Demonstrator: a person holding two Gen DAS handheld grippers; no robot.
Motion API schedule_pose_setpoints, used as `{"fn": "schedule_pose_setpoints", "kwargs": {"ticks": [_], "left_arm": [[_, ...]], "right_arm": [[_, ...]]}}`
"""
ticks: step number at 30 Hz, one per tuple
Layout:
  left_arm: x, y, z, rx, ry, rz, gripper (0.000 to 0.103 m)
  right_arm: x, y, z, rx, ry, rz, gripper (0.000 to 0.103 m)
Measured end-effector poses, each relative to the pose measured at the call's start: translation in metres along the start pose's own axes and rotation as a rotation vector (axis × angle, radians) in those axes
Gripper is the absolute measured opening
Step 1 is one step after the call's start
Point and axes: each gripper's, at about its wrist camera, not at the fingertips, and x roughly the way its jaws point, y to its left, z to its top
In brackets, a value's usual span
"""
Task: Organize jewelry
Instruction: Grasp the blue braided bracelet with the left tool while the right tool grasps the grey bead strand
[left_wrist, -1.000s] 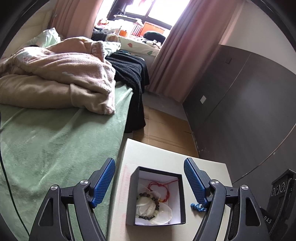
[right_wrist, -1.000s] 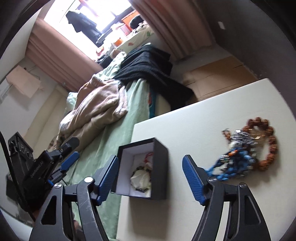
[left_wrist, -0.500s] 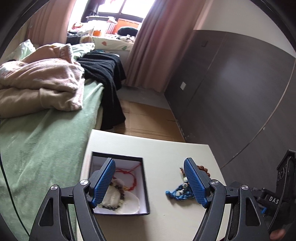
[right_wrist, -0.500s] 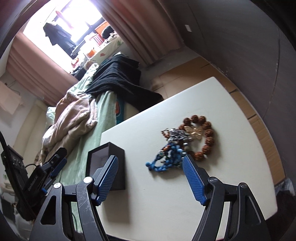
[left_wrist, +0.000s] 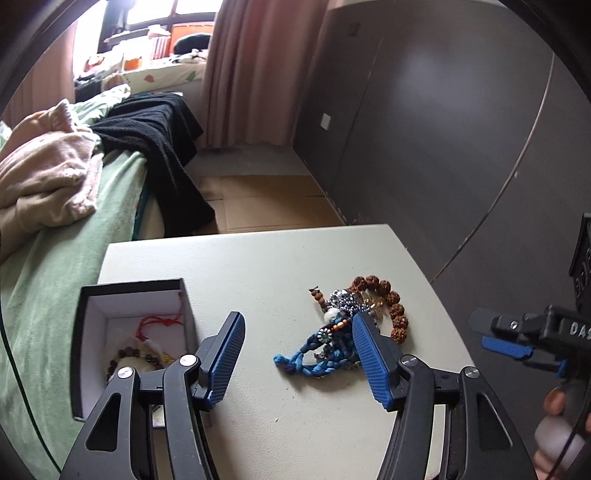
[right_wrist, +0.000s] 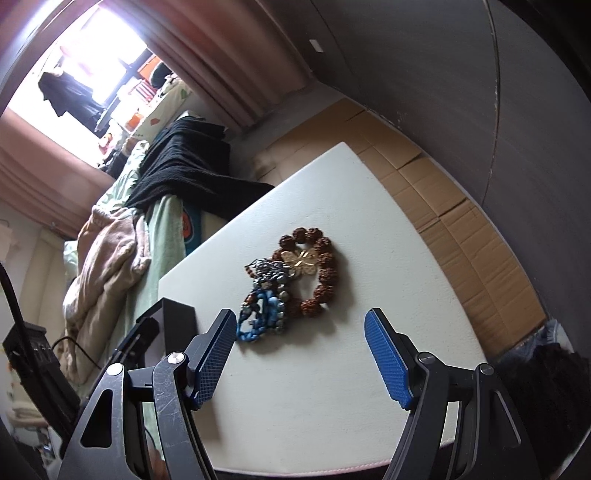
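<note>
1. Left wrist view: your left gripper hangs over the white table with its jaws apart; they have just been closing, and nothing is pressed between them. The blue braided bracelet lies between the fingers, part of a jewelry pile with the brown bead bracelet. The open black box sits near the table's left edge, beside the bed. The bare tabletop beyond the pile runs to the far edge.
2. Since a second ago this view has swung from the box to the pile.
3. Right wrist view: your right gripper has its jaws apart, empty, over bare tabletop. The pile lies just beyond, the table's right edge well clear. Earlier the box sat between these fingers.
</note>
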Motion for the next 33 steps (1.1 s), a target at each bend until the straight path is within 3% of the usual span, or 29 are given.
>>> {"fn": "schedule_pose_setpoints", "kwargs": {"ticks": [4, 14, 21, 23, 24, 26, 33], "left_arm": [[0.021, -0.007, -0.001, 0.034, 0.044, 0.006, 0.052], [0.073, -0.019, -0.005, 0.095, 0.143, 0.010, 0.052], [0.085, -0.019, -0.010, 0.115, 0.178, -0.002, 0.050], [0.086, -0.017, -0.011, 0.106, 0.203, -0.030, 0.021], [0.087, -0.017, -0.012, 0.102, 0.218, -0.034, 0.017], [0.084, -0.014, -0.015, 0.093, 0.220, -0.034, 0.012], [0.055, -0.005, -0.010, 0.037, 0.170, -0.090, 0.011]], "right_arm": [[0.002, -0.010, 0.006, 0.033, 0.009, -0.001, 0.073], [0.008, -0.020, 0.018, 0.077, 0.017, 0.010, 0.073], [0.016, -0.018, 0.023, 0.076, 0.031, 0.011, 0.073], [0.017, -0.016, 0.022, 0.070, 0.035, 0.008, 0.073], [0.018, -0.015, 0.021, 0.065, 0.037, 0.005, 0.073], [0.019, -0.012, 0.020, 0.058, 0.039, 0.001, 0.073], [0.023, -0.001, 0.014, 0.026, 0.050, -0.005, 0.073]]}}
